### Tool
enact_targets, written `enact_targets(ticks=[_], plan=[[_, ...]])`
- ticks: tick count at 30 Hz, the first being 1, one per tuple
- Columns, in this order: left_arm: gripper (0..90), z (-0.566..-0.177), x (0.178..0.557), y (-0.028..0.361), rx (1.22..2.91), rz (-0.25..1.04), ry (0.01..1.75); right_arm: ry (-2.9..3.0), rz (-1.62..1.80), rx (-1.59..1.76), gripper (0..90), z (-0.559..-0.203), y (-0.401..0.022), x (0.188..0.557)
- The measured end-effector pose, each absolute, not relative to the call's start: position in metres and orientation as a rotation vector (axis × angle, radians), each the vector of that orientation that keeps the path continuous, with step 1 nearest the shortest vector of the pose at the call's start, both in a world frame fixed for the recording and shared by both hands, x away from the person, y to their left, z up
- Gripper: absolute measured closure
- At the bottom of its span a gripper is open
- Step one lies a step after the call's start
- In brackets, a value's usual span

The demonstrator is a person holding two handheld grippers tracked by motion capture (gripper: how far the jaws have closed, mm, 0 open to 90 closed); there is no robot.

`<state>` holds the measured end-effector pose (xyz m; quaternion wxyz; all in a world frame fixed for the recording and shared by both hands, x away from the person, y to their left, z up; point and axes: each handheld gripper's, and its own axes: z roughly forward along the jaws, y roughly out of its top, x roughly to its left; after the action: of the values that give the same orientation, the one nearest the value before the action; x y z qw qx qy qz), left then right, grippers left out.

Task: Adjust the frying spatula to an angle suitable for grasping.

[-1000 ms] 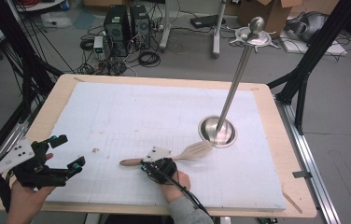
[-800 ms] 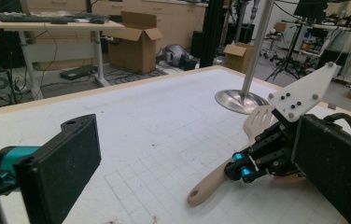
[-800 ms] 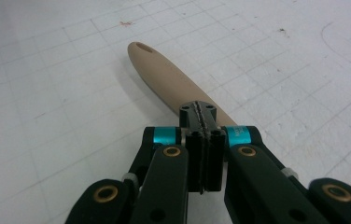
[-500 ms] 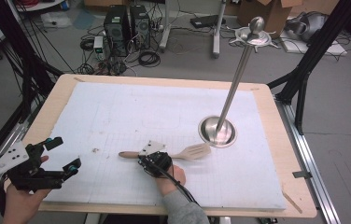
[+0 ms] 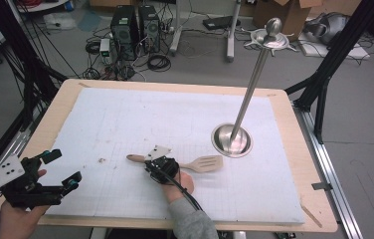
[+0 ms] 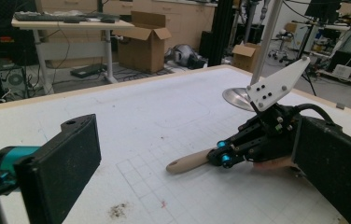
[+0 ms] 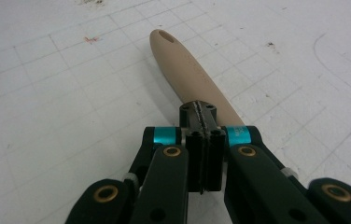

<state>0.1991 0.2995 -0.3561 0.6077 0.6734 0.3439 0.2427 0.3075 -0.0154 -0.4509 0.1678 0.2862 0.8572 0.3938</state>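
Wooden slotted spatula (image 5: 190, 163) flat on table

Grey floor (image 5: 364, 149), cardboard boxes (image 6: 145, 39), desk (image 6: 71, 21), tangled cables (image 5: 150, 59)

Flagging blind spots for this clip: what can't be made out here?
- Whether the right gripper clamps the wooden spatula or rests on it: its own body hides the contact in the right gripper view.
- Spatula blade: behind that gripper, left gripper view.
- Left gripper: rear part cut off by the high view's edge.

black grippers (image 5: 161, 168), teal pins, grey sleeve (image 5: 192, 224)
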Motion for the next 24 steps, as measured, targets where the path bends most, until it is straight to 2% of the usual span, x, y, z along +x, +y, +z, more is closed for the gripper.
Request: enact_targets(ticks=[9,17,24], plan=[[1.8,-0.357,0.202,0.302,1.546,0.561,0.799,2.405,1.212,0.827,90.0,-0.439,-0.028,0.307],[1.8,-0.357,0.206,0.297,1.558,0.549,0.787,2.353,1.269,0.93,90.0,-0.417,-0.071,0.317],[1.8,-0.358,0.209,0.293,1.565,0.539,0.784,2.343,1.194,1.066,90.0,-0.419,-0.097,0.329]])
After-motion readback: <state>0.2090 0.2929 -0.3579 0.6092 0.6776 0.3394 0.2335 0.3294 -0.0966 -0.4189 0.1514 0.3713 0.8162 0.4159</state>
